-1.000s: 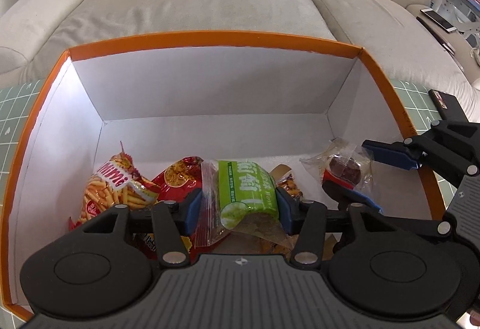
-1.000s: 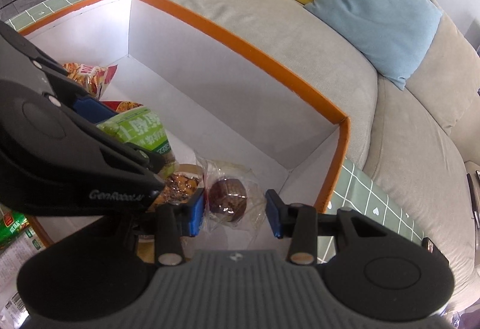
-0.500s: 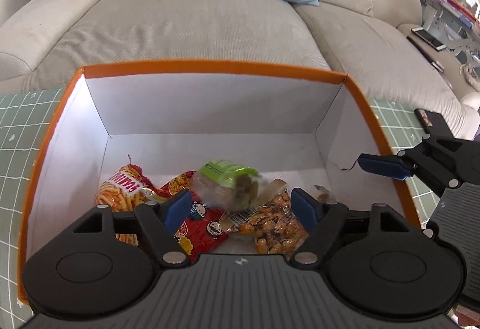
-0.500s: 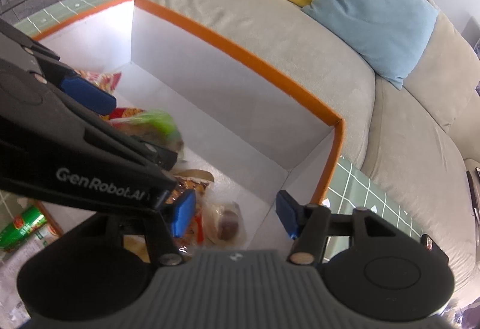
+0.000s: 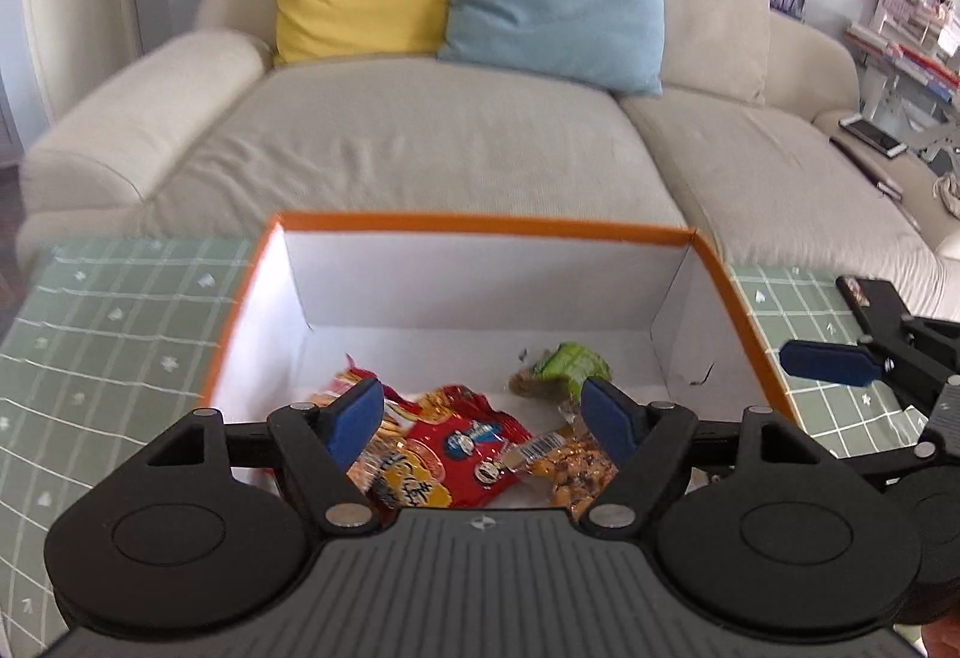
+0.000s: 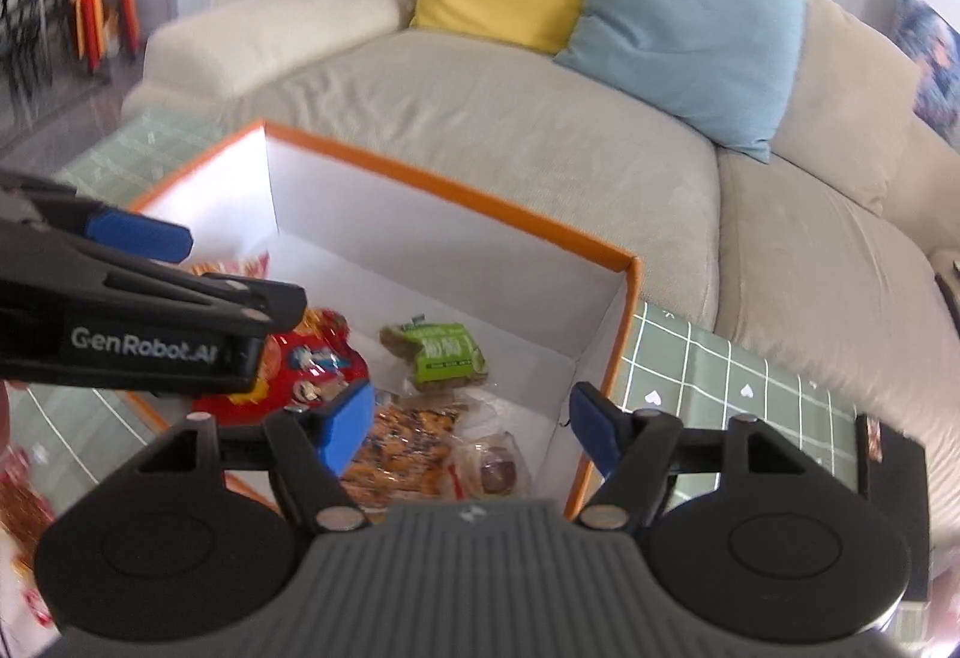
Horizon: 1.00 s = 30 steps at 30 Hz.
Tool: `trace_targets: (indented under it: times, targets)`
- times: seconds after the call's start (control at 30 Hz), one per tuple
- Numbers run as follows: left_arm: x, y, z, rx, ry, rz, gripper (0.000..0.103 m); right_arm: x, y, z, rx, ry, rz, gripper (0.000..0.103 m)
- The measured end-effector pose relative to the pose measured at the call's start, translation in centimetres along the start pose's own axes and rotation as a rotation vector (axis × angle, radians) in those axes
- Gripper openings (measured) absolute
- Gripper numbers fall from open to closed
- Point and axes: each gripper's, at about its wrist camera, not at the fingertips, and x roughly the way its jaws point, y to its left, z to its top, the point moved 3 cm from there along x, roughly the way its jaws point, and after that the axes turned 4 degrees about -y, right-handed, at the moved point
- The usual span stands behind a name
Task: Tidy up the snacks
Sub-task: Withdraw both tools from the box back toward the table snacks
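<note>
On the left, the left gripper [image 5: 483, 415] hangs above the orange-rimmed white cardboard box [image 5: 480, 225] with its blue-padded jaws spread wide and nothing between them. A second ago those jaws pinched the green-labelled clear snack packet [image 5: 564, 367]; they have just been opening, and the packet now lies loose on the box floor toward the far right, apart from both pads. Left of it lie the orange packet of stick crisps [image 5: 354, 379], the red cartoon-printed snack bag [image 5: 465, 445] and the clear bag of brown nuts [image 5: 579, 469], all inside the box.

On the right, the right gripper [image 6: 471, 427] has likewise been opening: its jaws stand well apart and empty, where a second ago they closed on the small clear wrapper with a dark round sweet [image 6: 495, 472]. That wrapper now rests in the box's near right corner, beside the nuts. Both grippers sit higher over the box than before.

Both drops look finished; more packets seem to wait on the green gridded tabletop [image 6: 738, 388] at the far left edge.
</note>
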Motion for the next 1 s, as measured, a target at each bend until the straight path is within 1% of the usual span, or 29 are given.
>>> trace_targets:
  times: [0.07,0.1,0.17,0.27,0.43,0.53,0.67,0.77,0.87,1.0]
  targets:
    - [-1.2,0.0,-0.2,0.020,-0.038,0.010,0.088,-1.4,0.1,-0.3,0.038,-0.034,-0.003,0.071]
    - [-1.9,0.0,-0.3,0.033,-0.059,0.016,0.088,-2.1,0.1,-0.4,0.053,-0.049,-0.001,0.075]
    - [-3.2,-0.1,-0.6,0.053,-0.098,0.032,0.088,-3.6,0.2,-0.8,0.088,-0.086,0.006,0.079]
    - [-5.1,0.0,-1.3,0.064,-0.140,0.053,0.086,-5.6,0.7,-1.7,0.129,-0.129,0.017,0.080]
    - [-7.8,0.0,-2.6,0.059,-0.168,0.024,0.086,-8.7,1.8,-3.4,0.170,-0.193,0.000,0.081]
    - [-8.7,0.0,-3.8,0.063,-0.144,0.016,0.086,-10.5,2.4,-4.9,0.204,-0.223,-0.023,0.081]
    - [-9.9,0.5,-5.7,0.053,-0.134,0.013,0.086,-11.9,2.8,-6.9,0.255,-0.228,-0.033,0.081]
    - [-10.4,1.0,-7.4,0.035,-0.105,0.011,0.081,-12.6,3.4,-8.6,0.286,-0.220,-0.042,0.081]
    - [-10.7,1.8,-9.0,0.005,-0.060,0.004,0.074,-12.7,4.0,-10.3,0.310,-0.206,-0.089,0.084]
    - [-11.1,2.8,-10.9,-0.024,-0.040,0.004,0.069,-12.5,5.1,-12.2,0.305,-0.200,-0.128,0.084]
